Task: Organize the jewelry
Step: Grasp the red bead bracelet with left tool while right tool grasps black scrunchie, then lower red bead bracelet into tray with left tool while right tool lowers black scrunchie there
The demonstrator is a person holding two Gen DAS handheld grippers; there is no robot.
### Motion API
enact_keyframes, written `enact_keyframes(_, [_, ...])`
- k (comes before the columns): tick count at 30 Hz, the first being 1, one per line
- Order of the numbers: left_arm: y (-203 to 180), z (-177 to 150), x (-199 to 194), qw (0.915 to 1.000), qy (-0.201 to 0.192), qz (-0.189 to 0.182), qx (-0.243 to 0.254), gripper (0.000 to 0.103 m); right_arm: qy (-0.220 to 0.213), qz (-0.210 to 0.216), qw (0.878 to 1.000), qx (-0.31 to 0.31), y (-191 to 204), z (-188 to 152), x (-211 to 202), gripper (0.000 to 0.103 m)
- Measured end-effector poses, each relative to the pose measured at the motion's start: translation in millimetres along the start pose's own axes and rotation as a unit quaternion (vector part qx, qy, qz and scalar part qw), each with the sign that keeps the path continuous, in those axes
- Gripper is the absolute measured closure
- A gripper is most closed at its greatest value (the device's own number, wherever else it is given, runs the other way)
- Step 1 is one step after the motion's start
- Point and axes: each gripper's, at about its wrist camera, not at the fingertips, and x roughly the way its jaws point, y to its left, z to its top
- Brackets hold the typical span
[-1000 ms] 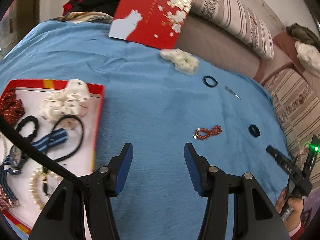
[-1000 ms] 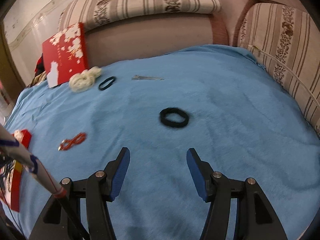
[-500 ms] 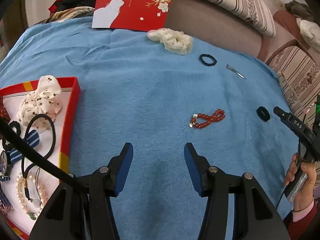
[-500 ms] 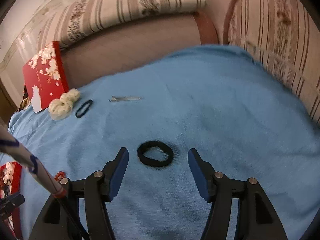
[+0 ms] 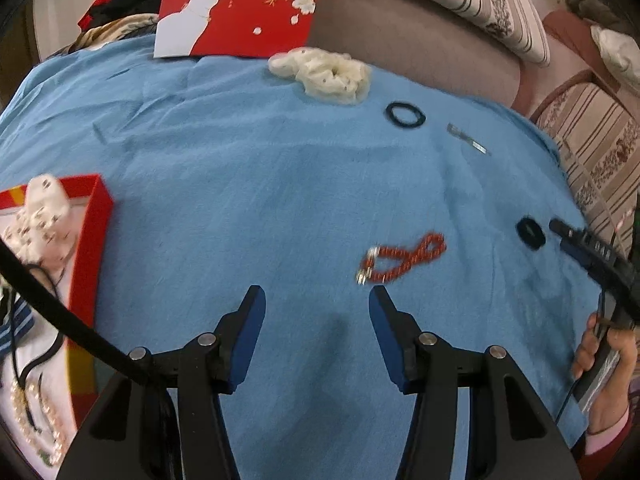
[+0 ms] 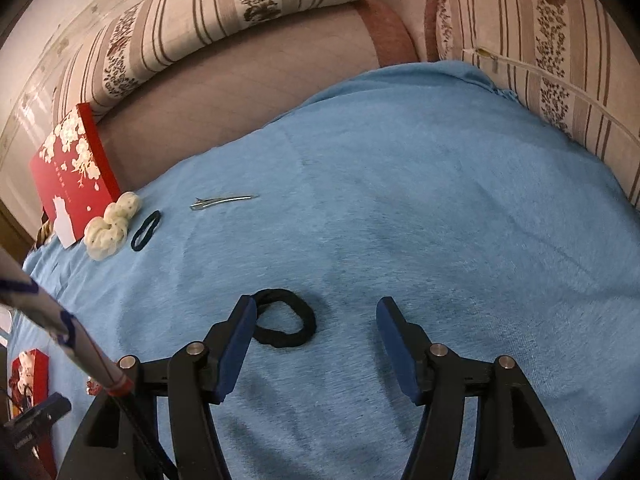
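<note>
A red bead bracelet lies on the blue blanket just ahead and right of my open, empty left gripper. A thick black hair tie lies just inside the left finger of my open, empty right gripper; it also shows in the left wrist view. A red box at the left holds a white scrunchie, hair ties and a pearl bracelet. Farther back lie a cream scrunchie, a thin black hair tie and a metal hair clip.
A red lid with white blossoms leans against the sofa back. Striped cushions border the blanket at the back and right. The right gripper and the hand holding it show at the left wrist view's right edge.
My left gripper has moved right and forward toward the red bracelet. My right gripper has moved forward, so the thick black hair tie now lies by its left finger.
</note>
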Motion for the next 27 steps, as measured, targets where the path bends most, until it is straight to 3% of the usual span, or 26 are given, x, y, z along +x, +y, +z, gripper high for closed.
enact_keyframes(4, [-1,6,13,0.9999,-0.006,-0.011,-0.006,0.05,0.012,0.008,1.0,0.0,-3,-1,8,0.036])
enact_keyframes(7, [-4,7,21,0.9989,0.003,-0.043,-0.017,0.05,0.012,0.005,1.0,-0.016,1,-3,13,0.036])
enact_keyframes(10, [-15,6,25,0.9989,-0.001,-0.048,-0.001,0.048,0.014,-0.005,0.999,-0.036,6,-6,20,0.036])
enact_keyframes(12, [-21,5,27,0.9987,-0.006,-0.05,0.007,0.041,0.017,-0.006,0.999,-0.043,8,-6,22,0.035])
enact_keyframes(16, [-34,4,30,0.9982,-0.009,-0.053,0.027,0.041,0.018,-0.013,0.998,-0.058,12,-8,26,0.039])
enact_keyframes(17, [-39,3,30,0.9978,-0.006,-0.055,0.037,0.058,0.018,-0.014,0.998,-0.064,14,-8,26,0.052])
enact_keyframes(18, [-44,3,31,0.9974,0.002,-0.054,0.048,0.087,0.02,-0.009,0.997,-0.069,16,-8,26,0.061])
enact_keyframes(19, [-47,2,32,0.9967,0.012,-0.056,0.057,0.092,0.023,-0.005,0.997,-0.074,17,-9,26,0.074])
enact_keyframes(22, [-54,-2,26,0.9947,0.02,-0.082,0.058,0.093,0.028,0.0,0.996,-0.09,24,-12,26,0.092])
enact_keyframes(27, [-49,4,-8,0.9934,-0.016,-0.105,0.044,0.093,0.008,0.028,0.995,-0.095,36,-12,7,0.094])
